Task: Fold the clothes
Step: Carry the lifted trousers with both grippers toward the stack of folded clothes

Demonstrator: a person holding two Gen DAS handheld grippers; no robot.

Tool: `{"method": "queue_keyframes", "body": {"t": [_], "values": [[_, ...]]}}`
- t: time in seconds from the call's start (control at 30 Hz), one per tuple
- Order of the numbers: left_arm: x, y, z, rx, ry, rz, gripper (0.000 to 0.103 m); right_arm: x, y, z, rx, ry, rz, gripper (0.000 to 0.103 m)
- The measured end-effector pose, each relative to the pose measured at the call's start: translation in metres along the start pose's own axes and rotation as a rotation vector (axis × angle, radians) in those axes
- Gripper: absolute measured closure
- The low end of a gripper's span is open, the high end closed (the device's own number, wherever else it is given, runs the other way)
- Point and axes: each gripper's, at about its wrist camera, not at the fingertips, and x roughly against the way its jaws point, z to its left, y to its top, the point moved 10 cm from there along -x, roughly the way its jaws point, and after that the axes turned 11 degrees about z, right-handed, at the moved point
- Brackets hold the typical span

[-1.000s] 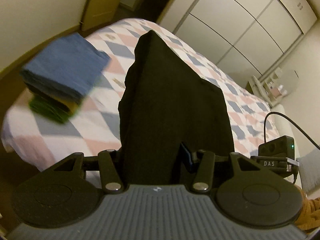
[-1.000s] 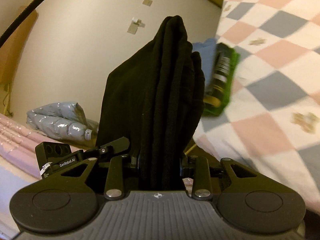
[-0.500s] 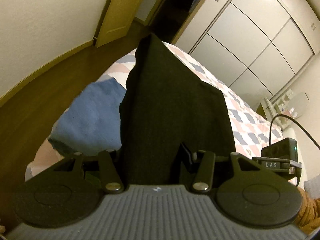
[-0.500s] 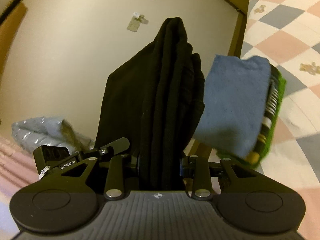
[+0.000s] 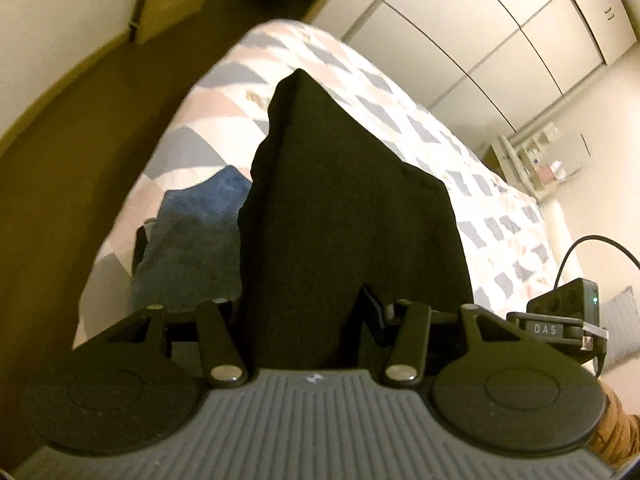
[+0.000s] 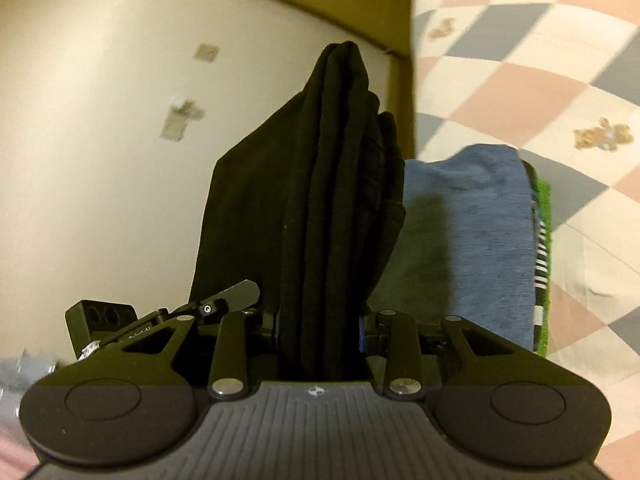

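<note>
Both claws are clamped on one folded black garment [image 5: 344, 216]: my left claw [image 5: 316, 320] holds a flat edge, my right claw [image 6: 322, 320] a thick bunch of layers. It hangs above the near corner of the checked bed [image 5: 460, 152], over a stack of folded clothes [image 6: 468, 240] topped in blue. To land it squarely, I judge both grips should stay level. No containers show.

A folded black cloth garment [image 5: 344, 216] stands up through the centre of both frames, its layered edges [image 6: 340, 184] bunched. Beside it, lower left in the left view, lies a folded blue fabric piece [image 5: 192, 240] topping a stack with green and striped cloth [image 6: 542, 240].
</note>
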Motion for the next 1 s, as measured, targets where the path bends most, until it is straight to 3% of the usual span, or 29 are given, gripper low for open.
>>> {"method": "queue_keyframes", "body": {"t": [0.33,0.77,1.0], "values": [[-0.043,0.013,0.037,0.012,-0.067,0.060,0.056,-0.014,0.010,-0.031,-0.071,-0.095,-0.047,0.071],[-0.086,0.008,0.064,0.027,-0.085,0.093,0.056,-0.028,0.017,-0.065,-0.083,-0.171,-0.008,0.070],[-0.075,0.013,0.058,-0.009,-0.101,0.048,0.055,-0.019,0.020,-0.052,-0.014,-0.176,-0.033,0.071]]}}
